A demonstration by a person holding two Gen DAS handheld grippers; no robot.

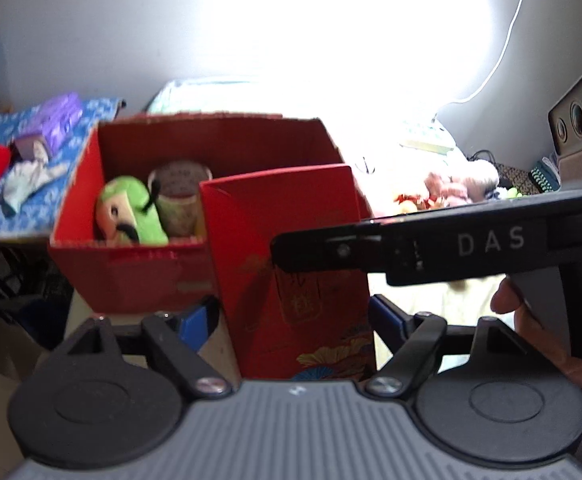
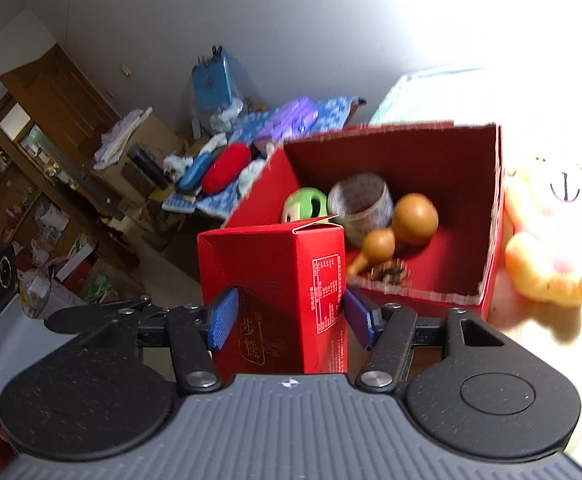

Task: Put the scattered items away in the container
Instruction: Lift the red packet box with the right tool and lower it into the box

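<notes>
We hold a tall red carton just in front of the open red box.

Our right gripper (image 2: pixel 291 320) pinches the red carton (image 2: pixel 279 280) between its blue fingers (image 2: pixel 223 318), upright, close to the red box's (image 2: pixel 487 240) near wall. Our left gripper (image 1: pixel 293 320) has its fingers spread on either side of the same carton; whether they touch it we cannot tell. Inside the box lie a green plush (image 2: pixel 305 205), a tape roll (image 2: pixel 361 204) and a brown gourd (image 2: pixel 403 224). A yellow plush bear (image 2: pixel 559 240) sits just right of the box.

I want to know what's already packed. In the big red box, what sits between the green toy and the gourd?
A roll of tape sits between the green toy and the gourd in the right wrist view.
</notes>
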